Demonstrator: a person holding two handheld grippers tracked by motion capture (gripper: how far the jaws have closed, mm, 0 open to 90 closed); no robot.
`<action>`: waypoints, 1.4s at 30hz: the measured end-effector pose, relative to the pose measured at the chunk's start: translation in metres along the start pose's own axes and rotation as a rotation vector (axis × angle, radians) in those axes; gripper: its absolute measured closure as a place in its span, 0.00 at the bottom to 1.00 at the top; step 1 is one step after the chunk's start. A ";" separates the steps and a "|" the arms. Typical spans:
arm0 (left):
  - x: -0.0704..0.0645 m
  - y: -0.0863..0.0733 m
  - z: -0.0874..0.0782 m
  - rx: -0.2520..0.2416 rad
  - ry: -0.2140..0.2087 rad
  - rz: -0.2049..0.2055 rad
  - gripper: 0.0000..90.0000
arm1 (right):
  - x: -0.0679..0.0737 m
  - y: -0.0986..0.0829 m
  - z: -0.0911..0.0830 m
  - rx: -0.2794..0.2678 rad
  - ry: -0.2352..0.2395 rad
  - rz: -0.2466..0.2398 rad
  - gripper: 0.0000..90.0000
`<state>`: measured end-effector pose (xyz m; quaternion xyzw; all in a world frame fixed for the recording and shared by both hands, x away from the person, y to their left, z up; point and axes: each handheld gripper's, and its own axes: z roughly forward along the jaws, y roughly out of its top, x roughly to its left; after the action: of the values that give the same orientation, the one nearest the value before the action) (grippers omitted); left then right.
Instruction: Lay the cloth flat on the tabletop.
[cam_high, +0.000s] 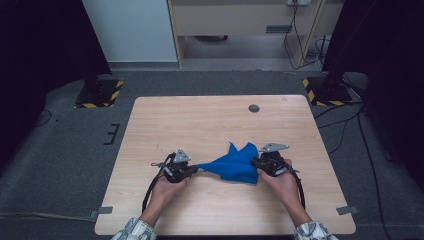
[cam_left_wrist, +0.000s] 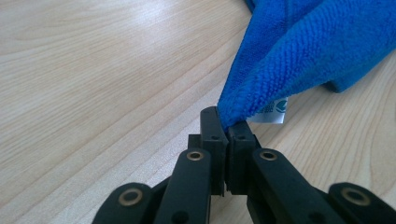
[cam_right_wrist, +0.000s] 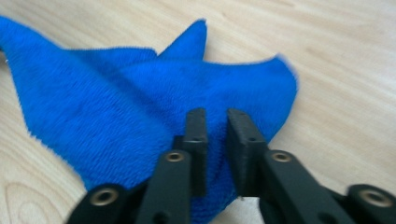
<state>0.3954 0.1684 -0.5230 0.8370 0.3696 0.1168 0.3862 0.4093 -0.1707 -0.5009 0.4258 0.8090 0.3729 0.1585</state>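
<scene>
A crumpled blue cloth (cam_high: 235, 164) lies on the wooden table (cam_high: 200, 120), near its front edge. My left gripper (cam_high: 196, 169) is shut on the cloth's left corner and pulls it into a point. In the left gripper view the jaws (cam_left_wrist: 227, 122) pinch that corner of the cloth (cam_left_wrist: 299, 51), and a small white label (cam_left_wrist: 273, 112) hangs beside it. My right gripper (cam_high: 256, 163) is at the cloth's right side. In the right gripper view its jaws (cam_right_wrist: 217, 116) stand a narrow gap apart, low over the cloth (cam_right_wrist: 116, 102), with nothing pinched between them.
A dark round grommet (cam_high: 254, 108) sits in the tabletop at the back right. Grey tape tabs (cam_high: 104, 210) (cam_high: 347, 210) mark the front corners. Stand bases with yellow-black stripes (cam_high: 100, 93) (cam_high: 325, 92) rest on the floor beyond the table.
</scene>
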 end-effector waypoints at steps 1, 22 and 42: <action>0.000 0.000 -0.001 -0.002 0.001 -0.002 0.98 | -0.001 0.002 -0.001 -0.008 -0.001 0.001 0.73; 0.001 0.000 -0.001 -0.014 0.001 -0.009 0.96 | -0.021 0.051 0.019 0.007 -0.046 0.006 0.56; 0.001 0.001 -0.001 -0.018 -0.003 -0.012 0.96 | -0.034 0.041 0.076 0.090 -0.102 0.042 0.54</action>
<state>0.3961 0.1699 -0.5219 0.8314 0.3732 0.1165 0.3949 0.4969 -0.1477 -0.5238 0.4680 0.8066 0.3173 0.1724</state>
